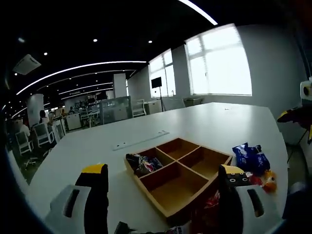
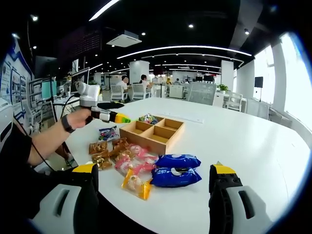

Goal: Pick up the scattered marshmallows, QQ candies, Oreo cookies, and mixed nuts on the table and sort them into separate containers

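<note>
Jaws spread and empty on the left gripper [image 1: 163, 187] and right gripper [image 2: 153, 192]. We judge the blue Oreo packs [image 2: 175, 169] nearest the right; approach squarely, then carry to a free, probably empty, compartment of the wooden tray [image 2: 163, 142].

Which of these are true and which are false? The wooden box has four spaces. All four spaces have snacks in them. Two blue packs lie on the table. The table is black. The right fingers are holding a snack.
1. The wooden box has four spaces. True.
2. All four spaces have snacks. False: snacks lie in one space, and the other three look empty.
3. Two blue packs lie on the table. True, one beside the other.
4. The table is black. False: it is white.
5. The right gripper holds a snack. False: its fingers are open with nothing between them.
</note>
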A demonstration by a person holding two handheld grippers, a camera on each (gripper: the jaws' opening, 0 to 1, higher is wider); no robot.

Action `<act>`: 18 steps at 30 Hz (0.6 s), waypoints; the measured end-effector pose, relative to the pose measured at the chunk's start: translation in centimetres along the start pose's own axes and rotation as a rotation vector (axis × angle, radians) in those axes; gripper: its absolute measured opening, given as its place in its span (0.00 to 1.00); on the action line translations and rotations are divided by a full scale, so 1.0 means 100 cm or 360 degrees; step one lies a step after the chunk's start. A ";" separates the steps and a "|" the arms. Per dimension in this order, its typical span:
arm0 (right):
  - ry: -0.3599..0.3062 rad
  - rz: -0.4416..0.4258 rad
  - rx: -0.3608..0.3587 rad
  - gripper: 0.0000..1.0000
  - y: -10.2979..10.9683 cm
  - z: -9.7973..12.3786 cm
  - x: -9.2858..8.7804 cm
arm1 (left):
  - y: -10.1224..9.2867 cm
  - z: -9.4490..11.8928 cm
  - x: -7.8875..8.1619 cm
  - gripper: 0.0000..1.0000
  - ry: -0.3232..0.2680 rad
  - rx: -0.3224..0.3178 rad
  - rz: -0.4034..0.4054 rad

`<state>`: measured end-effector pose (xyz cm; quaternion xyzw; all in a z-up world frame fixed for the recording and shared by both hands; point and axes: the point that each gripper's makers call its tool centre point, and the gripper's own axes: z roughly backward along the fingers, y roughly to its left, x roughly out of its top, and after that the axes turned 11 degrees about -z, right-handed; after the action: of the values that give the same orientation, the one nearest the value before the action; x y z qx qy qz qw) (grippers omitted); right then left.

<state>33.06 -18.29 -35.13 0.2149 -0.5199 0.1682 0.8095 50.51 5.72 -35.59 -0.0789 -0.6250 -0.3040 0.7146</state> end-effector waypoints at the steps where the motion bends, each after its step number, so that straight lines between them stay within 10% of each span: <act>1: 0.0002 0.0000 0.0000 0.90 0.000 0.000 0.000 | 0.000 0.001 0.000 0.97 -0.0002 -0.0003 -0.0001; 18: 0.0000 0.0007 0.0011 0.90 0.004 0.000 0.001 | -0.011 0.021 -0.004 0.97 -0.0013 -0.0030 0.0003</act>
<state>32.83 -17.93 -34.99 0.2167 -0.5198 0.1719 0.8083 48.15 5.96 -35.84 -0.0874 -0.6250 -0.3088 0.7116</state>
